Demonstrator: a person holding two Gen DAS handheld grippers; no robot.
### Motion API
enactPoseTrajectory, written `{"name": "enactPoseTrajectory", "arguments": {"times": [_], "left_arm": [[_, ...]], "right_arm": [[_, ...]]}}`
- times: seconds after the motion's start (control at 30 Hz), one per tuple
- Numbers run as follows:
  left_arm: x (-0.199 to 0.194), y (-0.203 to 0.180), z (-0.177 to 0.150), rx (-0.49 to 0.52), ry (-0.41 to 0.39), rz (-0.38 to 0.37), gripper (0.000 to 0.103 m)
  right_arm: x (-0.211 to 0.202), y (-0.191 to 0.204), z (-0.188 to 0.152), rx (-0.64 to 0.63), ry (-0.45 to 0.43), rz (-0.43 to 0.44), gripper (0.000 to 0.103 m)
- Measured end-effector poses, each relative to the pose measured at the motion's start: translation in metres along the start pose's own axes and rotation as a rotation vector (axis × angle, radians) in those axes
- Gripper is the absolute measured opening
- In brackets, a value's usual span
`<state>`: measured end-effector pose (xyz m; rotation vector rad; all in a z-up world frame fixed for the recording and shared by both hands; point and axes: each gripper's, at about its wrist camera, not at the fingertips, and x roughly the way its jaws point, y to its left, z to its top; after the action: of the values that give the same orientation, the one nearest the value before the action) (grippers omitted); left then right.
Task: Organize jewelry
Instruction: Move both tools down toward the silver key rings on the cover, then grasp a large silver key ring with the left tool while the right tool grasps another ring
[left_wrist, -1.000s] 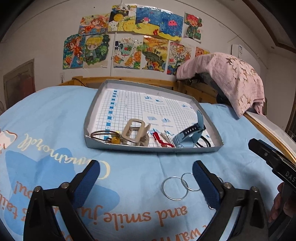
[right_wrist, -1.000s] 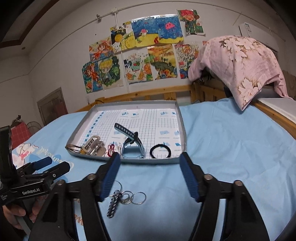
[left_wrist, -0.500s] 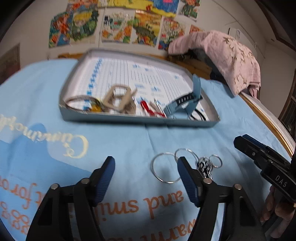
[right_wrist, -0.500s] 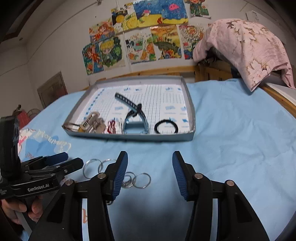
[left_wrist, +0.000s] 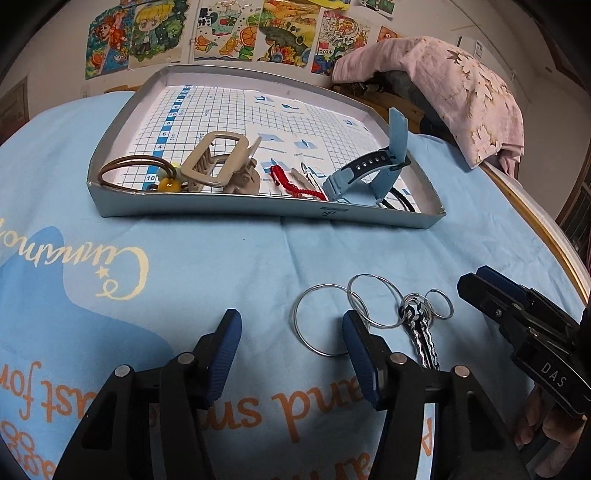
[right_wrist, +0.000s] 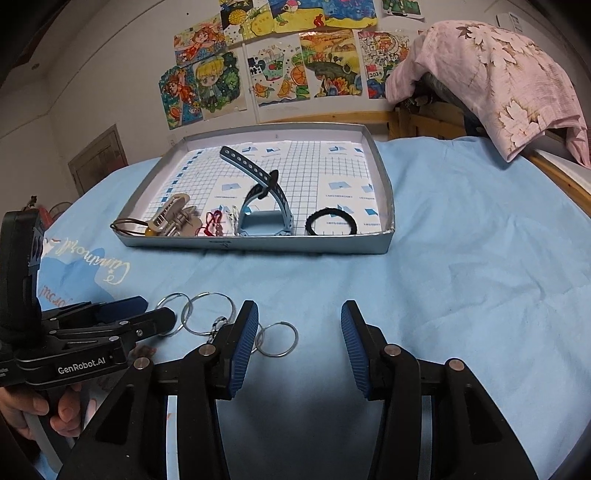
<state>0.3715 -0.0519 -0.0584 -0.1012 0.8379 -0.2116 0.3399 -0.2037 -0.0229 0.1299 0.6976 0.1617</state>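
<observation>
My left gripper (left_wrist: 291, 332) gaped wide, empty, low over blue sheet (left_wrist: 229, 258). Right gripper (right_wrist: 299, 332) likewise spread, holding nothing. Ring bunch (left_wrist: 373, 314) lay on sheet between them, near side of tray (left_wrist: 258, 208).

Linked silver rings (left_wrist: 354, 314) plus a black-and-white braided strap (left_wrist: 424, 341) lying flat on the bed, near the tray (left_wrist: 236, 212). Inside the tray: beige claw clip (left_wrist: 218, 164), brown hair tie (left_wrist: 129, 171), red cord (left_wrist: 291, 184), blue watch strap (left_wrist: 373, 166) standing up, black hair tie (right_wrist: 331, 223).
</observation>
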Motion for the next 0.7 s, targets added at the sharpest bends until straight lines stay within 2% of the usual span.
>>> {"name": "enactPoseTrajectory", "arguments": {"times": [0.1, 0.13, 0.2, 0.4, 0.53, 0.7], "left_arm": [[0.002, -0.001, 0.001, 0.002, 0.003, -0.003, 0.045], [0.002, -0.001, 0.001, 0.002, 0.004, -0.004, 0.043], [0.003, -0.001, 0.001, 0.005, 0.006, -0.013, 0.037], [0.008, -0.004, 0.001, 0.009, 0.023, -0.028, 0.023], [0.011, -0.005, 0.001, 0.009, 0.035, -0.029, 0.008], [0.011, -0.005, 0.001, 0.008, 0.032, -0.038, 0.004]], "right_arm": [[0.004, -0.002, -0.001, 0.008, 0.016, -0.008, 0.041], [0.005, -0.002, -0.001, 0.009, 0.022, -0.011, 0.037], [0.01, -0.003, -0.003, 0.011, 0.044, -0.024, 0.034], [0.019, -0.001, -0.006, -0.002, 0.079, -0.029, 0.034], [0.024, 0.002, -0.008, -0.016, 0.103, -0.036, 0.033], [0.031, 0.005, -0.008, -0.026, 0.145, -0.034, 0.022]]}}
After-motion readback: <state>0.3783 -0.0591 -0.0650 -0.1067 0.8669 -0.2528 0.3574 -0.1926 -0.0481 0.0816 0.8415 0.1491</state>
